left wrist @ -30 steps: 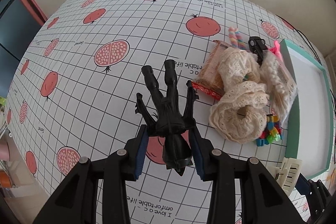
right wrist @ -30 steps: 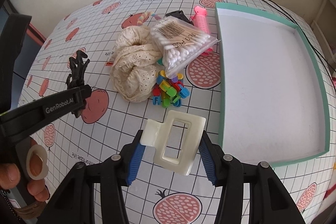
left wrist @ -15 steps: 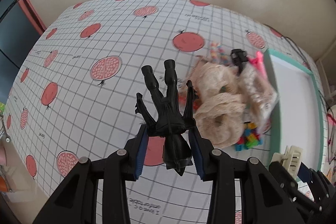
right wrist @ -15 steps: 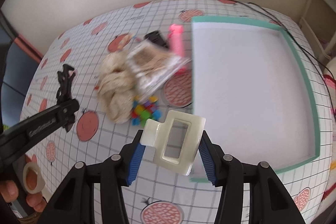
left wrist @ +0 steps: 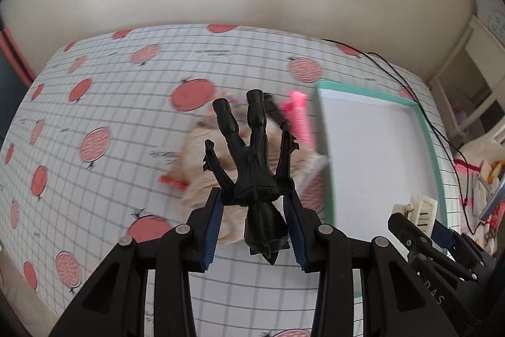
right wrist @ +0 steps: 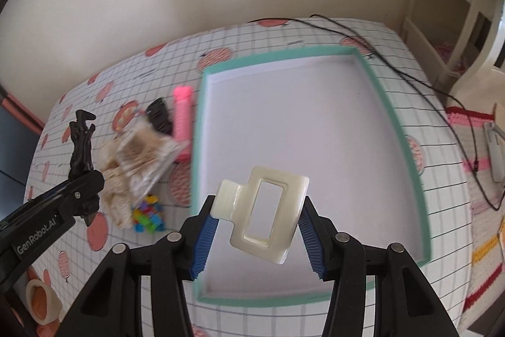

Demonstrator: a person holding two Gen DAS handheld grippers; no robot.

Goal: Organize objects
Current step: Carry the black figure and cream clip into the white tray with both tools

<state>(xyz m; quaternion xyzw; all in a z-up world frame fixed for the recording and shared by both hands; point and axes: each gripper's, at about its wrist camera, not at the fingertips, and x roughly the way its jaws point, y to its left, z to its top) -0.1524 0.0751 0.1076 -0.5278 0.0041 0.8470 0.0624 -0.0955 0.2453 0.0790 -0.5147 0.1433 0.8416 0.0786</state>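
My left gripper (left wrist: 254,204) is shut on a black action figure (left wrist: 252,160), which hangs head-down in the air with its legs pointing away. It floats over a blurred pile of cream lace cloth (left wrist: 202,166), left of the teal-rimmed white tray (left wrist: 432,147). My right gripper (right wrist: 258,217) is shut on a cream rectangular hair claw clip (right wrist: 266,213), held above the near part of the tray (right wrist: 407,144). The left gripper and its figure (right wrist: 80,144) show at the left in the right wrist view. The clip (left wrist: 421,209) appears at lower right in the left wrist view.
Left of the tray lie a bag of cotton swabs (right wrist: 148,153), a pink comb (right wrist: 183,112), a black clip (right wrist: 159,114) and several small coloured clips (right wrist: 148,213). A black cable (right wrist: 419,75) crosses the table's far right corner. A hand (right wrist: 41,305) holds the left gripper's handle.
Both grippers have lifted and swung right. The tray has come under the right gripper's clip, and the left gripper's figure now hangs over the cloth pile.
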